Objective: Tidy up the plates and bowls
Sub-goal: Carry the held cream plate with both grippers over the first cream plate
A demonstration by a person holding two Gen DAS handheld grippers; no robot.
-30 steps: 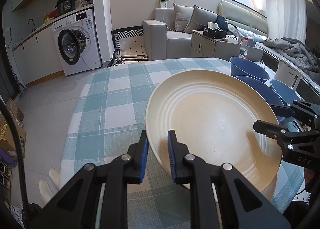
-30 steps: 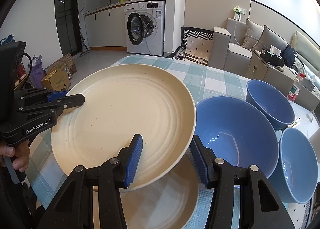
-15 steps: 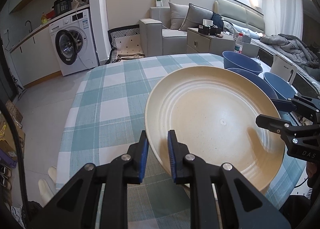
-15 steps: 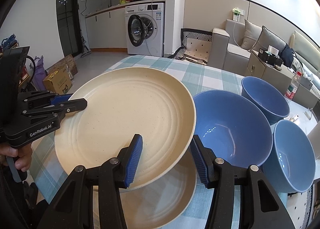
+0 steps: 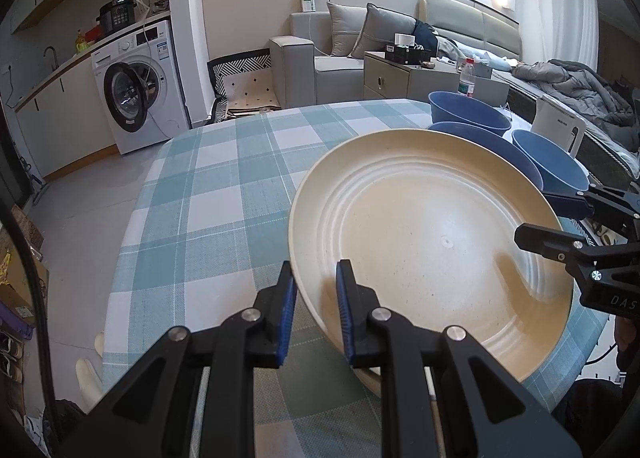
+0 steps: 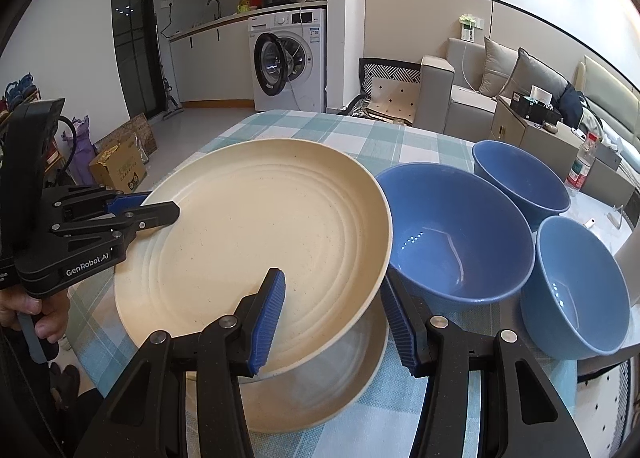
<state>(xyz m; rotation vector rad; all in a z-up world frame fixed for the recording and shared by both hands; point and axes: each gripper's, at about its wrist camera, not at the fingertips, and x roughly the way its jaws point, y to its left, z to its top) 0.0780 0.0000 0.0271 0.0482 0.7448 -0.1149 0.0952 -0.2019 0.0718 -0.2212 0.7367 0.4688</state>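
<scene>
My left gripper is shut on the near rim of a large cream plate, which hangs tilted above the checked table. In the right wrist view that gripper bites the plate from the left. My right gripper stands open astride the opposite rim, one pad over the plate's inside and one outside, neither pressing. A second cream plate lies on the cloth right below. Three blue bowls stand to the right, the big one almost touching the held plate.
The checked tablecloth stretches left and far of the plates. A white jug stands behind the bowls and a water bottle beyond them. A person's hand holds the left gripper's handle. The table's edge runs close below.
Both grippers and the held plate have drifted a little across the table. More of the lower plate shows beneath. Neither gripper's jaws have changed.
</scene>
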